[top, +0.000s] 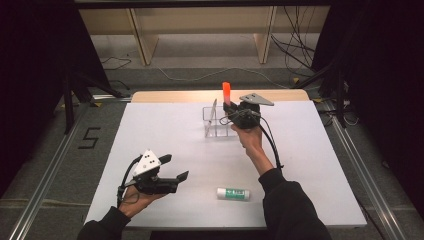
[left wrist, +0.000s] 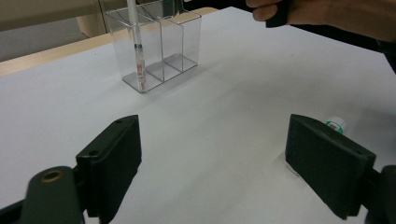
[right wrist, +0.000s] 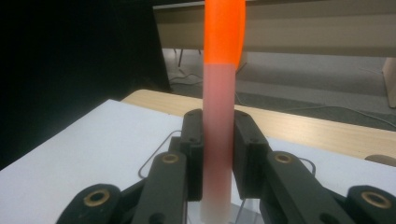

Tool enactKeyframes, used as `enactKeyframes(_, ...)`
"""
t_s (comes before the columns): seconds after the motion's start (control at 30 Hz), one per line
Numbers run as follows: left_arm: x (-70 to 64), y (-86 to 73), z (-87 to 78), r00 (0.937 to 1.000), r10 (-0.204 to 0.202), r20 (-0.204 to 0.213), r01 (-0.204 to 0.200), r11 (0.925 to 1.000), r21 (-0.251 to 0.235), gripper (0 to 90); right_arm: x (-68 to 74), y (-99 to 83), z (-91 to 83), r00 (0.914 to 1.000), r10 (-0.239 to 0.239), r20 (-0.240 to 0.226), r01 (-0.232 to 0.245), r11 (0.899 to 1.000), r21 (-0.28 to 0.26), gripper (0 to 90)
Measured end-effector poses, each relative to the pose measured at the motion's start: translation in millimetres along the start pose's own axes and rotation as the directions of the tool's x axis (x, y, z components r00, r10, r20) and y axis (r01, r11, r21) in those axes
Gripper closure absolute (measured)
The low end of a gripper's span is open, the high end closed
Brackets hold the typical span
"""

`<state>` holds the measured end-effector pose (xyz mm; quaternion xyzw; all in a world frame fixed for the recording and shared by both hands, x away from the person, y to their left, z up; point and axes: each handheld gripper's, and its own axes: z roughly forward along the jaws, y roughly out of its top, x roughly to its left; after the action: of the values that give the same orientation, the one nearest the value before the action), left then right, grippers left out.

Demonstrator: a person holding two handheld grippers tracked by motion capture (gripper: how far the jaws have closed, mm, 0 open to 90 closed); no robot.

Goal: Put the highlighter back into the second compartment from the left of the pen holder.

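Orange-capped marker [top: 226, 93] stands upright in the right hand-held gripper [top: 233, 111], jaws clamped on its pale barrel, poised over the clear organizer [top: 218, 122] near the far edge of the worktop [top: 165, 125]. In the right gripper view the marker [right wrist: 219, 140] rises between the two black jaws, its lower end just above a clear rim; whether it has entered a compartment cannot be told.

The white worktop carries little else. The organizer, a row of see-through compartments, is light and unanchored: a marker lowered off-centre may well catch a divider wall and tip or shove the whole piece toward the far edge. Its clear walls are hard to read, which makes such a miss likelier.

The left hand-held gripper [top: 175, 170] hovers near the worktop's near left corner, jaws wide apart and holding nothing, well away from the organizer and so unable to steady it.

A white-and-green tube [top: 233, 193] lies on its side by the near edge; round, it could roll if nudged by a sleeve.

A thin pen [left wrist: 138, 56] already leans in the organizer's end compartment [left wrist: 135, 51], and a jolt could rattle it loose.
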<state>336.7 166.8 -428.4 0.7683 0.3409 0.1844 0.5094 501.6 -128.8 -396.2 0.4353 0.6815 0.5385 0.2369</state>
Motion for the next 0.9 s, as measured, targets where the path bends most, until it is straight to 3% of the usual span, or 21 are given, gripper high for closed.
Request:
enactKeyframes(0.43,-1.0,-0.1,1.6,0.9999,-0.007,0.013,0.007,1.0000,-0.001,17.0,2.4,-3.0,31.7,0.9972,0.012,0.073,-0.013,1.000,0.010,77.0)
enactKeyframes(0.9,-0.4,0.7,0.7,1.0000,-0.003,0.009,0.003,1.0000,-0.007,16.9,6.6,-12.2,42.2,0.9949,0.014,0.100,-0.017,0.999,0.032,76.9)
